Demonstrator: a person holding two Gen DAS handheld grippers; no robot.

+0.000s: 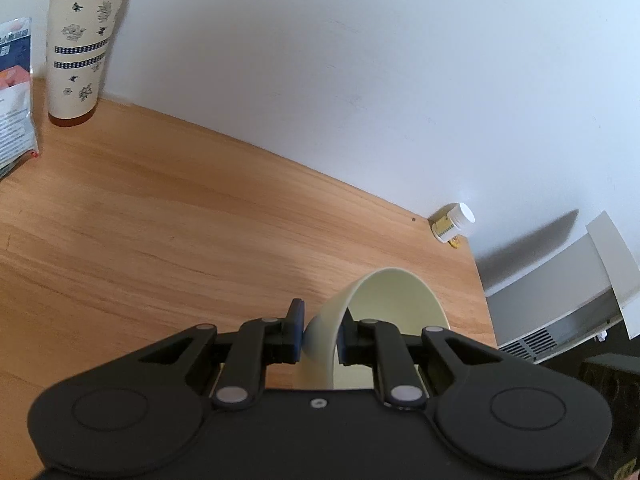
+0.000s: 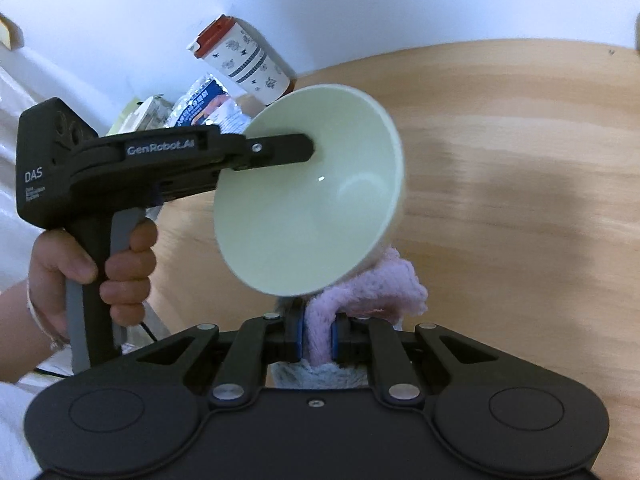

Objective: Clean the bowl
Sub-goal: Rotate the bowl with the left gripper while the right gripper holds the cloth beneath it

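Observation:
A pale cream bowl is held tilted in the air above the wooden table, its inside facing the right wrist camera. My left gripper is shut on the bowl's rim; it also shows in the right wrist view with one finger inside the bowl. My right gripper is shut on a fluffy pink cloth. The cloth sits just under the bowl's lower outer edge and looks to be touching it.
A tall cream tumbler with a red lid stands at the back by the white wall, next to a foil packet. A small white-capped bottle lies near the table's right edge. A white appliance stands beyond that edge.

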